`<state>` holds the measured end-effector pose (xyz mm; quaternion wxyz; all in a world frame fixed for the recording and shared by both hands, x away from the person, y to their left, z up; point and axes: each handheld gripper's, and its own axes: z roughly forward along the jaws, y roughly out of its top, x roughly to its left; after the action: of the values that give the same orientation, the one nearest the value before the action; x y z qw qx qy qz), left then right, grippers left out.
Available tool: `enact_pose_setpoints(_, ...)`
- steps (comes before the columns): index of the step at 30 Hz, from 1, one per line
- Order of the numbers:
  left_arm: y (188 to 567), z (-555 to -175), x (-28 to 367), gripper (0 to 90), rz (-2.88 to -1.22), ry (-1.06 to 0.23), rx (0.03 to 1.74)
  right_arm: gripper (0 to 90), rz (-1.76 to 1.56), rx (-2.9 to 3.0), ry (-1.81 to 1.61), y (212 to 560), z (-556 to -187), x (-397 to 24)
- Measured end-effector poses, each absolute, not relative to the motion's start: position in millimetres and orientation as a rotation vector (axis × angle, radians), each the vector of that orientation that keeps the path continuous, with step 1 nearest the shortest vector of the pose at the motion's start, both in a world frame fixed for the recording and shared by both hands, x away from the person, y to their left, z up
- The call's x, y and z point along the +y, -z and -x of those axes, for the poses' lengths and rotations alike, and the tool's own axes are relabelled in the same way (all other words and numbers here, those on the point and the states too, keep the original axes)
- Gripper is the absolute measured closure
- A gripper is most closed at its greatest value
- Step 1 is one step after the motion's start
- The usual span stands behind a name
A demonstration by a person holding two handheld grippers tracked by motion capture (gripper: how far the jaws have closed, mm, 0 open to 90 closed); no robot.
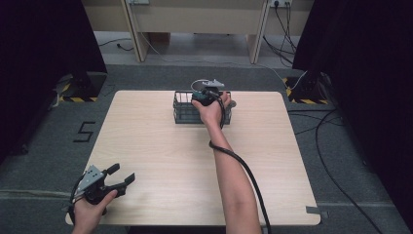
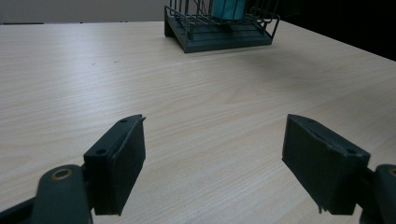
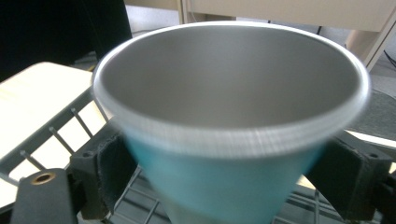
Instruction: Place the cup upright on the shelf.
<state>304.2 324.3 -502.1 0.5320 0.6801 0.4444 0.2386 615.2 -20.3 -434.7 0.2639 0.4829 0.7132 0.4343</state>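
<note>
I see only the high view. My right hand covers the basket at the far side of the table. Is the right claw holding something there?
Observer: Yes. The right claw is shut on a teal cup, one jaw on each side of its wall.
Operator: Is something inside the cup?
Observer: No. The right gripper view looks into its mouth and the metal inside is bare.
Operator: Is the cup over the basket?
Observer: Yes. The left gripper view shows it within the basket wires; I cannot tell whether it touches the floor.
Operator: And the left claw?
Observer: The left claw is open, jaws wide apart, with bare table between them.
</note>
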Motion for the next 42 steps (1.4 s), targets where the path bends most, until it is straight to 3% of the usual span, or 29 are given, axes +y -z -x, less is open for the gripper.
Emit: enact_pose_setpoints(42,501.7,-304.1,322.1,21.1,-1.629,-0.583,1.058,15.4,-1.252,1.928,-1.225,420.6,-556.3,-49.0)
